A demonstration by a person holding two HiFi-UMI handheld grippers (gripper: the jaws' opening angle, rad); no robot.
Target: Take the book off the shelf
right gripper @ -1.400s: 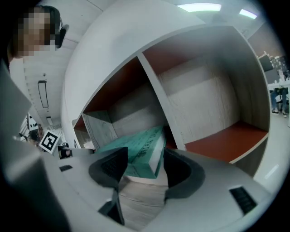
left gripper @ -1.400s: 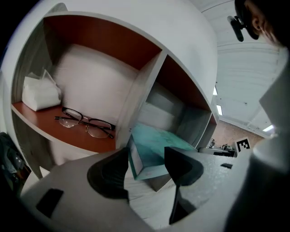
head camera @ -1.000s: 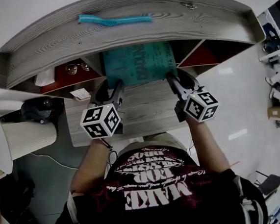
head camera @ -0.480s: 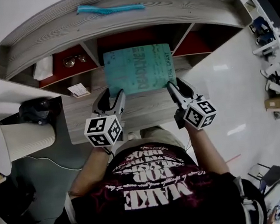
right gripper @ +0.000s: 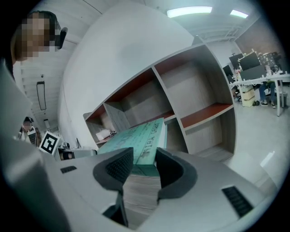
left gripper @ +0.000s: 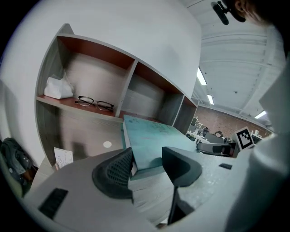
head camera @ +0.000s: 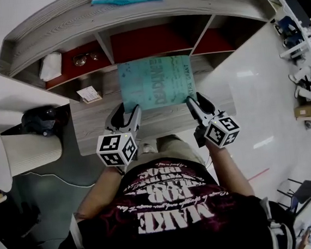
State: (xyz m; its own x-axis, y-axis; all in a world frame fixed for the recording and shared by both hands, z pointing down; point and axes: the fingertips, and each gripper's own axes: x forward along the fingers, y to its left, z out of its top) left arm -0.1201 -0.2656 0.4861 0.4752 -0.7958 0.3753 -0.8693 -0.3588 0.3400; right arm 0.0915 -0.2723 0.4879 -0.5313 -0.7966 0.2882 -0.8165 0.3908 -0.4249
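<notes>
Head view: the book lies flat at frame centre over the desk. Its spine runs up-frame toward the shelf. The left gripper and right gripper are equally near, one at each lower corner.

Left gripper view: the jaws clamp the book's corner across its thickness.

Right gripper view: the jaws clamp the spine end.

A second ago the book sat half inside the middle bay. Now it is clear.

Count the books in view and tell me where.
1. The teal book is out in front of the shelf, at its middle compartment. Its near corners are gripped by the left claw and right claw. Deep compartment corners may hide others.
</notes>
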